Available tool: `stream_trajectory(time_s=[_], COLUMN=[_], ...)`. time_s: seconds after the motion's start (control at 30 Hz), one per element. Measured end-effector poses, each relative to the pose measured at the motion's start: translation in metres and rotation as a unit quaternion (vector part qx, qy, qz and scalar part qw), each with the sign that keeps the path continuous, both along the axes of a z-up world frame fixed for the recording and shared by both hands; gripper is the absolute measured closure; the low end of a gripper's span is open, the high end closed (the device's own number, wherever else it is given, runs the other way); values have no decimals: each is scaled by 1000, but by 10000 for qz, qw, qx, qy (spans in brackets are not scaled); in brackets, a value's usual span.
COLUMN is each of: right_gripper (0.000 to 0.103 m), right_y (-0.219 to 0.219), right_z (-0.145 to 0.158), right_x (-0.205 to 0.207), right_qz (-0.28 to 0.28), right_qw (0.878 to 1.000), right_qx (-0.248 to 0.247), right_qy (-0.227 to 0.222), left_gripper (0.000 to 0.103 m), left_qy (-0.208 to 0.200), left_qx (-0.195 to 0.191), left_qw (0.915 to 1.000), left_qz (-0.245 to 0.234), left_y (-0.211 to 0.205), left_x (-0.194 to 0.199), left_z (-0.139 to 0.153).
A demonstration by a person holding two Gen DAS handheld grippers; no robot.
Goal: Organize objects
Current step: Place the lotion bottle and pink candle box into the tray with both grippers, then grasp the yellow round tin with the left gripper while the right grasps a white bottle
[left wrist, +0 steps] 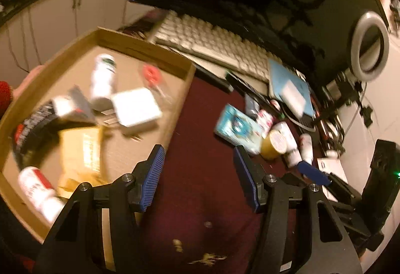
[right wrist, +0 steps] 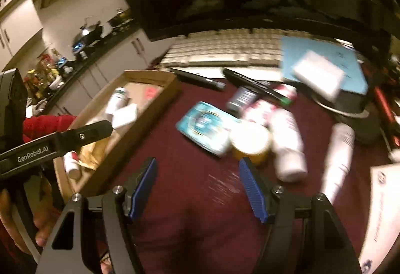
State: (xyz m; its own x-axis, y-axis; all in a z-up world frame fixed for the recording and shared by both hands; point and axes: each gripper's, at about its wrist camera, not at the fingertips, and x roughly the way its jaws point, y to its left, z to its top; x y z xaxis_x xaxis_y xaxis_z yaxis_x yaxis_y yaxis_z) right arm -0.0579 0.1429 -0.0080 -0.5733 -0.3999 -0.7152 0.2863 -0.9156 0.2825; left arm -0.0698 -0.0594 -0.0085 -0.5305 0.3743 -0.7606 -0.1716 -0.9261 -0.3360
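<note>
Both grippers tilt steeply down over a maroon cloth point(left wrist: 200, 123), and both frames are smeared by blur.

The left gripper point(left wrist: 198, 174) has its blue pads point(left wrist: 152, 174) parted with nothing between them, only bare cloth below. The right gripper point(right wrist: 197, 189) stands likewise, jaws apart and empty. In the right view the left gripper point(right wrist: 100, 127) shows side-on at the far left, a hand point(right wrist: 37, 224) under it and a red sleeve point(right wrist: 47, 121) behind.

Left of both grippers lies a shallow cardboard box point(left wrist: 188, 73); its near wall runs just beside the left gripper's left finger. Ahead and to the right the loose things crowd together, with an open strip of cloth between them and the box. Beyond them a pale keyboard point(left wrist: 212, 38) closes off the far side.

In the box: a white bottle point(left wrist: 102, 78) on its side, a white charger point(left wrist: 136, 107), a tan packet point(left wrist: 80, 149) and a red-and-white bottle point(left wrist: 37, 186) nearest the gripper.

On the cloth ahead of the right gripper: a teal pack point(right wrist: 203, 125), touching a yellow jar point(right wrist: 250, 142), with white bottles point(right wrist: 287, 144) lying just right of it.
</note>
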Motion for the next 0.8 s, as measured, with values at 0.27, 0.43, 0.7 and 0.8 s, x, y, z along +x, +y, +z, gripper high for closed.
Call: stream_trajectory(time_s=[0.27,0.43,0.7,0.8], right_gripper=[35,35,53,60], right_y=[45,57,58,56], right_z=[-6,-9,-20,-28], right_x=[1,-6,-34,-46], right_qz=[-508,-587,-701,-684], right_qw=[9987,9983,9972,9969], right_qx=[18,20,28,111], right_qy=[28,-12,-252,-375], left_gripper=[46,46,46,46], left_qy=[-116,-288,-310,-340], left_qx=[-217,-171,-202,-207], left_qw=[9993,9985,9966,9960], left_qz=[-288,-431,-737,-798], left_y=[34,47,69,73], left_x=[-2,-9,-13,-15], left_z=[-10,-19,-24,-26])
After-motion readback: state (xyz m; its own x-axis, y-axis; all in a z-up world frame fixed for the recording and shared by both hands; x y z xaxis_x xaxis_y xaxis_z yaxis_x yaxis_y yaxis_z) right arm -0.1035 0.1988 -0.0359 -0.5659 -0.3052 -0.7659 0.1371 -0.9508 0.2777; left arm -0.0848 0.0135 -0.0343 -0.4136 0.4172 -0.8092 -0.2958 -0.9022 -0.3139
